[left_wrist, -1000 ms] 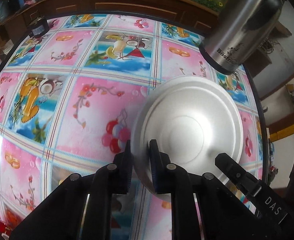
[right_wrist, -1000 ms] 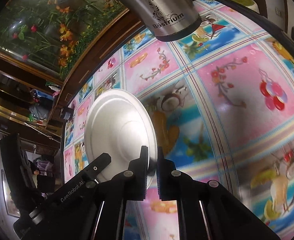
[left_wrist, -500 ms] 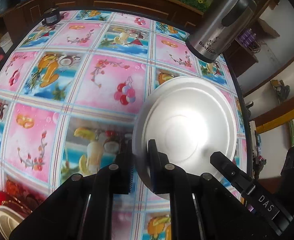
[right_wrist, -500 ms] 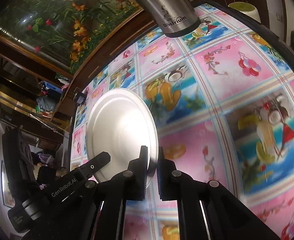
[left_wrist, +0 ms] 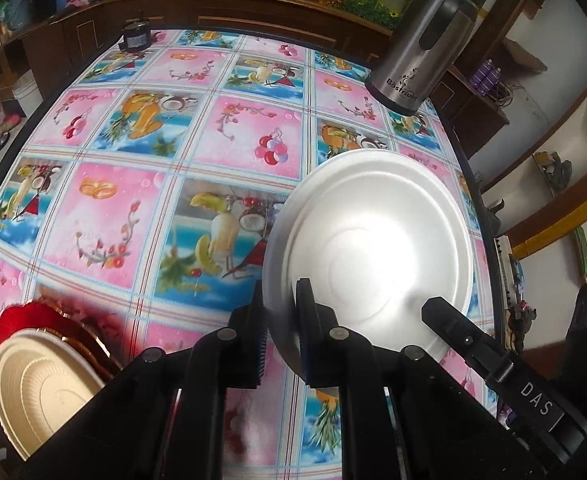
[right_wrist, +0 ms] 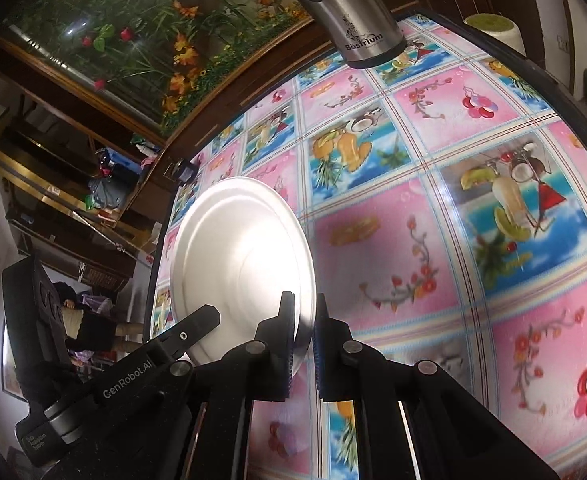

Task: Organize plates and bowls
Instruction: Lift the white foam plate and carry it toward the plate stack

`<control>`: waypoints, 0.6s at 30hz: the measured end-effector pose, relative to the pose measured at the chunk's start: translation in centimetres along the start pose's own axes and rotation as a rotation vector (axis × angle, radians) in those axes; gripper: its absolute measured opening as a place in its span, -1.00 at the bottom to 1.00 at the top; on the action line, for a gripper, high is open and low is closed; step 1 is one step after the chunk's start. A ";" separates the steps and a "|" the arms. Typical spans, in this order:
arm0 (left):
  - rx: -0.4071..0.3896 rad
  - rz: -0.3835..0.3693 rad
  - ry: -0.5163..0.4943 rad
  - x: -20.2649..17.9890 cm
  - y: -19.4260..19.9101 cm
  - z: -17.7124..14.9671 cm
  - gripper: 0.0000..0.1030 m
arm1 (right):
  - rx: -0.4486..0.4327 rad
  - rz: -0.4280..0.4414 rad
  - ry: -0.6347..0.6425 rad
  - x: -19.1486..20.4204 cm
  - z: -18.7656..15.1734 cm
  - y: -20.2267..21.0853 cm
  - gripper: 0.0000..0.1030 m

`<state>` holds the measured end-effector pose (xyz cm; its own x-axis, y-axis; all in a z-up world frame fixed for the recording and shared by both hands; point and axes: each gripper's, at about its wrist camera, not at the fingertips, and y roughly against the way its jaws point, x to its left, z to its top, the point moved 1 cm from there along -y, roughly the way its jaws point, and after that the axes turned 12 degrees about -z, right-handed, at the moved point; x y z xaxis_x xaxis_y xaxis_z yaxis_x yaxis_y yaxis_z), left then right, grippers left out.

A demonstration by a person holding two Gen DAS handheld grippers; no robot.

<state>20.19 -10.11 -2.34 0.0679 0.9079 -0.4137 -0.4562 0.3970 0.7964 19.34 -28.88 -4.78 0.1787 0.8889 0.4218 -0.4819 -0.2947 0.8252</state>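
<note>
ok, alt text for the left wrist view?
The left gripper pinches the rim of a white plate held above a table with a fruit-print cloth, the right gripper gripping its other edge. A steel kettle stands beyond; stacked plates sit lower left.

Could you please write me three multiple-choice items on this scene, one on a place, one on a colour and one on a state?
1. Where does the steel flask stand?
A. at the table's far edge
B. on the beige plate
C. inside the white plate

2. What colour is the scalloped plate under the beige plate?
A. blue
B. red
C. green

3. How is the white plate held?
A. lying flat on the table, untouched
B. by the left gripper alone
C. lifted, its rim pinched by the left gripper and the right gripper

Key: 1 A, its base sits near the tablecloth's far border; 2 B, a red rim shows around the beige one; 3 C, both wrist views show fingers closed on the rim.
</note>
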 end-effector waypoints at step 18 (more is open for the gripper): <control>-0.021 -0.062 -0.050 -0.5 2.5 -6.3 -0.78 | -0.069 -0.068 0.033 -0.9 -6.8 4.6 -0.84</control>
<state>13.42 -10.44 -2.89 0.1408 0.8874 -0.4391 -0.4686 0.4504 0.7600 11.10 -28.60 -3.94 0.1850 0.9174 0.3524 -0.5282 -0.2096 0.8229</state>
